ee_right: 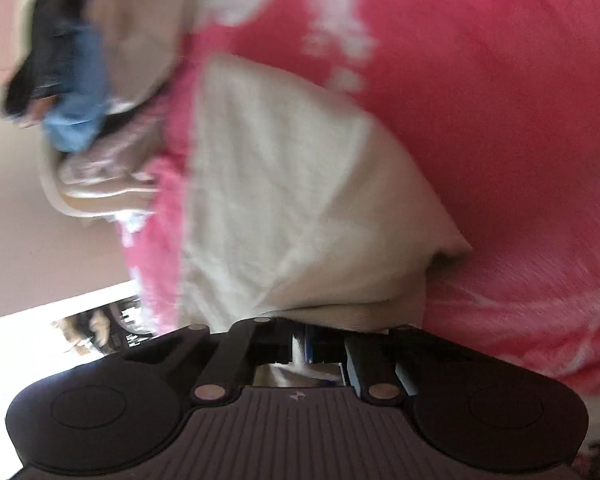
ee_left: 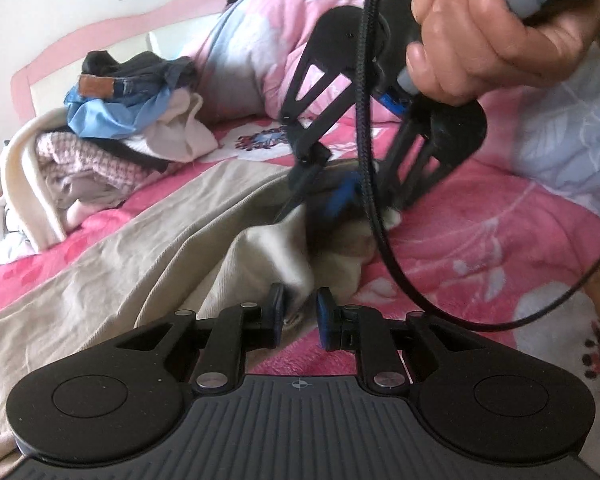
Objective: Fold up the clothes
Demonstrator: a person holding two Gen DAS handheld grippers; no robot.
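Note:
A beige garment [ee_left: 140,248] lies spread over the pink bed sheet [ee_left: 480,232]. My left gripper [ee_left: 300,308] is shut on a bunched edge of this garment at the near end. My right gripper [ee_left: 332,196], held by a hand, pinches the same garment farther along its edge. In the blurred, tilted right wrist view the beige garment [ee_right: 300,184] hangs from my right gripper [ee_right: 300,348], whose jaws are closed on the cloth.
A pile of unfolded clothes [ee_left: 112,120] with jeans and blue cloth sits at the left near the pink headboard [ee_left: 60,52]. A pink and blue quilt [ee_left: 268,32] is heaped at the back. A black cable [ee_left: 380,216] loops across the bed.

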